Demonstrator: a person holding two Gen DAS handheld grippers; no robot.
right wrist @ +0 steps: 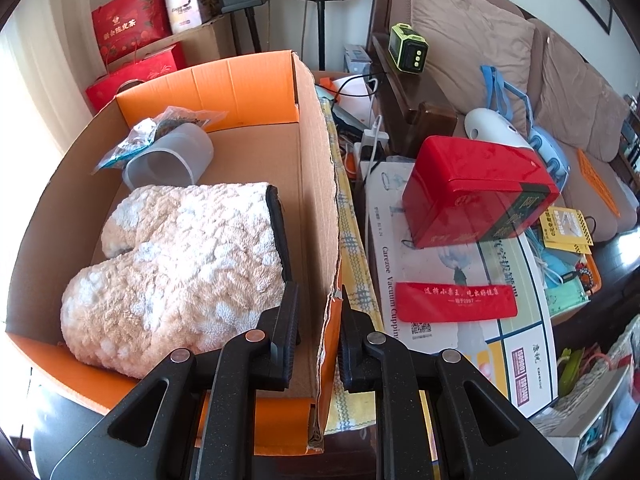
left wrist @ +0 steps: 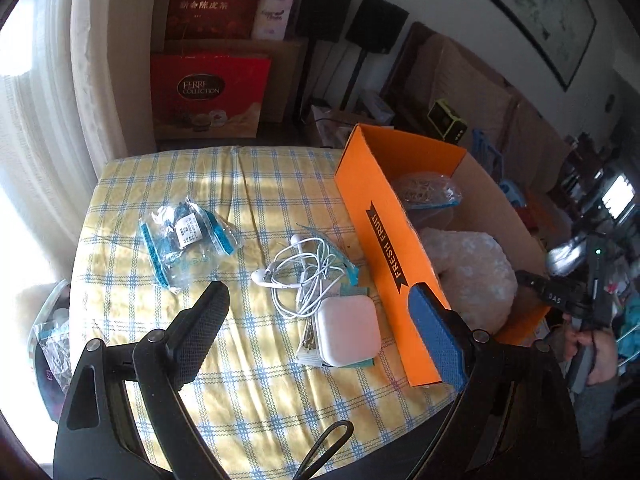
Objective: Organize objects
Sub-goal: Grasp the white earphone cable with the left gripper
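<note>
An orange cardboard box [left wrist: 384, 248] stands on the right of a checked tablecloth [left wrist: 192, 184]. Left of it lie a white charger case [left wrist: 347, 330], tangled white earphones [left wrist: 304, 270] and a clear bag with blue parts [left wrist: 188, 240]. My left gripper [left wrist: 320, 328] is open above the charger case, holding nothing. In the right wrist view the box [right wrist: 316, 184] holds a fluffy mitt [right wrist: 180, 268], a clear plastic cup [right wrist: 170, 158] and a small bag [right wrist: 148, 132]. My right gripper [right wrist: 318, 320] straddles the box's right wall, one finger inside and one outside, apparently closed on it.
Red gift bags [left wrist: 208, 92] and black speakers [left wrist: 374, 24] stand behind the table. Right of the box lie a red tin [right wrist: 476, 188], a white vacuum cupping box [right wrist: 460, 280], cables and a sofa [right wrist: 520, 60] with cushions.
</note>
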